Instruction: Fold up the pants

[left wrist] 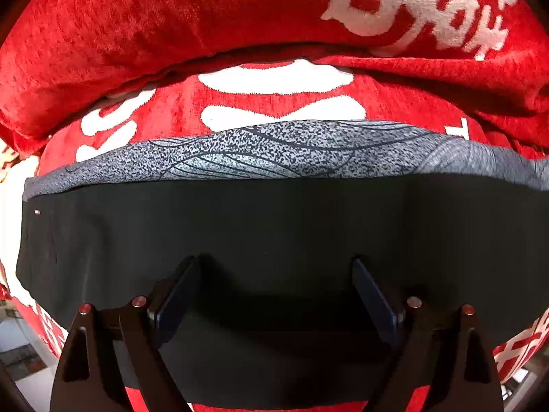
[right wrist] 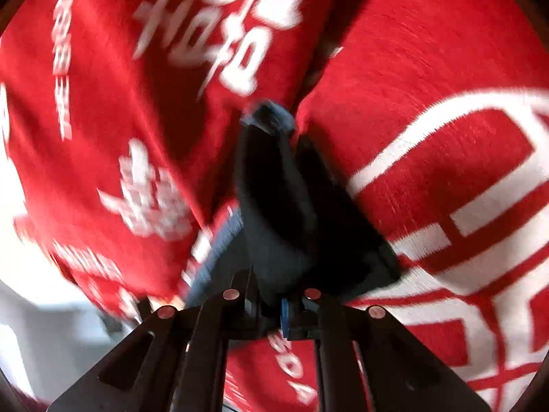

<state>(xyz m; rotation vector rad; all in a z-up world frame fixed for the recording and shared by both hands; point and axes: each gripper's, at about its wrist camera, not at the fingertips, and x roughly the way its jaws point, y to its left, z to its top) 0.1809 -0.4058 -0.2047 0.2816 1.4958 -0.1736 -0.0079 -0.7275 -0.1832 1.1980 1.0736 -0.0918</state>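
Note:
The pants [left wrist: 274, 219] lie spread on a red blanket, black cloth with a grey speckled patterned layer [left wrist: 274, 151] showing along the far edge. My left gripper [left wrist: 278, 274] points straight down over the black cloth, its jaws wide open and nothing between its fingers [left wrist: 178, 295]. The right wrist view is blurred. There my right gripper [right wrist: 274, 185] is shut on a bunched fold of the dark pants [right wrist: 278, 240], which stands up between the jaws and hides the fingertips.
The red blanket [left wrist: 137, 34] with large white lettering covers the whole surface and bunches into a thick roll beyond the pants. More of the blanket [right wrist: 429, 171] fills the right wrist view. A pale floor [left wrist: 20, 360] shows past the blanket's lower left edge.

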